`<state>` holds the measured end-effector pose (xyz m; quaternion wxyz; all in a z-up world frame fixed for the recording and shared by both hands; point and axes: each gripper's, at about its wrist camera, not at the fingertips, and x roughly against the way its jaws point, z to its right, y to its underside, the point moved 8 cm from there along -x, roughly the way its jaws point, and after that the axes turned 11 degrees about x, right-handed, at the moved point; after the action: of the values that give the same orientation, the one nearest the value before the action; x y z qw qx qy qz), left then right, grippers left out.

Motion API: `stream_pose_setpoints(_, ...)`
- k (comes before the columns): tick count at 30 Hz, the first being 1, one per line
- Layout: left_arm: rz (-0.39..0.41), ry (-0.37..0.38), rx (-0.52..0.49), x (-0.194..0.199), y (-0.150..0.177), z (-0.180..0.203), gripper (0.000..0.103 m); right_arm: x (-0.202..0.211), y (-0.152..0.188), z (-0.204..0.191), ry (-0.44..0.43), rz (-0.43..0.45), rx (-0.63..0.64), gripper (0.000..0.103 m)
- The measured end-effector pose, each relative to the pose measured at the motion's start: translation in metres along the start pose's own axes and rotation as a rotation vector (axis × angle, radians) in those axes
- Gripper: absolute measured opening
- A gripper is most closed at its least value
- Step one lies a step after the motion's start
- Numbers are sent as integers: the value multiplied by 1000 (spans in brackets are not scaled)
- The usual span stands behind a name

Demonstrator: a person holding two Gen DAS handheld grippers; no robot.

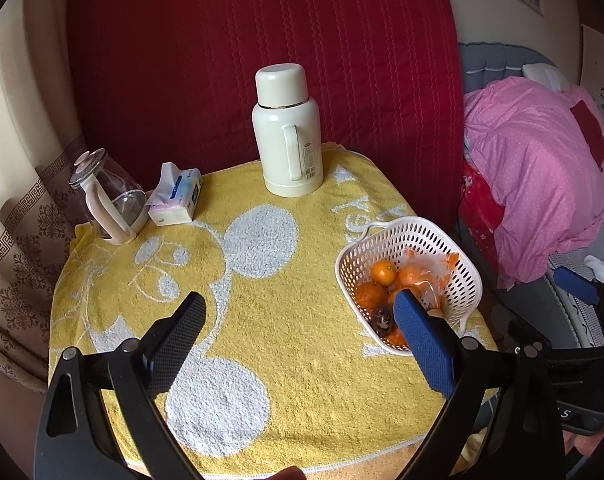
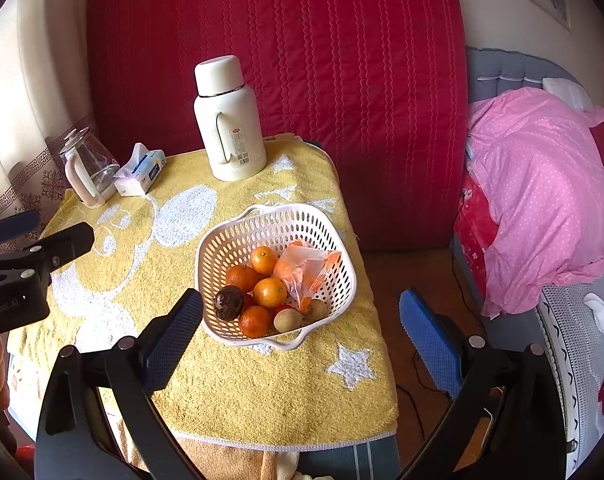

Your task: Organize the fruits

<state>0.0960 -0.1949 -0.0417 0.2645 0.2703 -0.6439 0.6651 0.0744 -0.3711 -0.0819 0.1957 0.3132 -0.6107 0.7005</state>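
White basket (image 2: 276, 216) between open fingers (image 2: 174, 332).

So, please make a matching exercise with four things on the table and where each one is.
Things:
1. basket
2. flask
3. tissue pack
4. glass kettle

Places or states:
A. at the far left corner of the towel
B. holds oranges and a plastic bag
C. between the kettle and the flask
D. stands upright at the back, before the red cover

Pairs: 1-B, 2-D, 3-C, 4-A
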Motion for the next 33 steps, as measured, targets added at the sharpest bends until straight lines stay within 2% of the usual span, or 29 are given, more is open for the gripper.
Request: stream_pose_setpoints(33, -101, 15, 12, -48, 13, 6, 94, -34, 12, -4, 4, -55, 35, 100)
